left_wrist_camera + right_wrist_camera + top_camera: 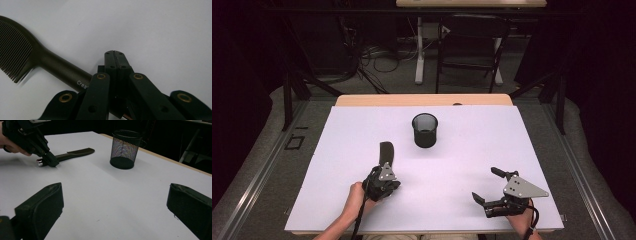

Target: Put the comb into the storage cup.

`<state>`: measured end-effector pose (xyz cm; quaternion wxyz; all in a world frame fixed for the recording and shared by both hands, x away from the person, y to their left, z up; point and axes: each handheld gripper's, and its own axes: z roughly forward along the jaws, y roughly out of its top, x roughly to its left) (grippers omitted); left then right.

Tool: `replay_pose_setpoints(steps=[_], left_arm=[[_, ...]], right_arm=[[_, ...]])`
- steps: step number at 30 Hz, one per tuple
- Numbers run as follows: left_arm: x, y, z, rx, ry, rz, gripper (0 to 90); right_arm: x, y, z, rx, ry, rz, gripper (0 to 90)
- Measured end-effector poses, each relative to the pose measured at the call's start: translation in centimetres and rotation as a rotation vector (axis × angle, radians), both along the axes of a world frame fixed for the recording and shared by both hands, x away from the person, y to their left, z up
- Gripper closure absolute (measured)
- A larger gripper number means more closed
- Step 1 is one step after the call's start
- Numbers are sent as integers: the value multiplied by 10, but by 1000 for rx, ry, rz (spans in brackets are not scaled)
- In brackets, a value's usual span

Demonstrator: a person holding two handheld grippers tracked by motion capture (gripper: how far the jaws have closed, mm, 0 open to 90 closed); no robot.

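Comb [386,150] flat on table, handle touching left gripper [384,176].

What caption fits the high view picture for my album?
Left gripper jaws shut on a dark comb lying on the white table, mesh cup beyond.

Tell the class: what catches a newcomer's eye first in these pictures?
A black mesh cup stands upright, alone at mid-table on the white sheet. Nearer the person, the left gripper is shut on the handle of a dark comb lying flat. The right gripper sits open, holding nothing.
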<state>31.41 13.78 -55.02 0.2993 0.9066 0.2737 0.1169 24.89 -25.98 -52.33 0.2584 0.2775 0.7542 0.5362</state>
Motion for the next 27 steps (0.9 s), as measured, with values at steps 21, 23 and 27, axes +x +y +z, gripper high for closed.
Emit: replay_pose_setpoints(steps=[21, 23, 27], left_arm=[[1, 9, 2, 24, 10, 24, 900], [1, 9, 2, 23, 9, 32, 900], [2, 11, 2, 33, 8, 37, 900]], right_arm=[[0, -1, 0, -3, 2, -1, 5], [0, 0, 0, -2, 1, -1, 5], [1, 0, 0, -1, 1, -2, 5]])
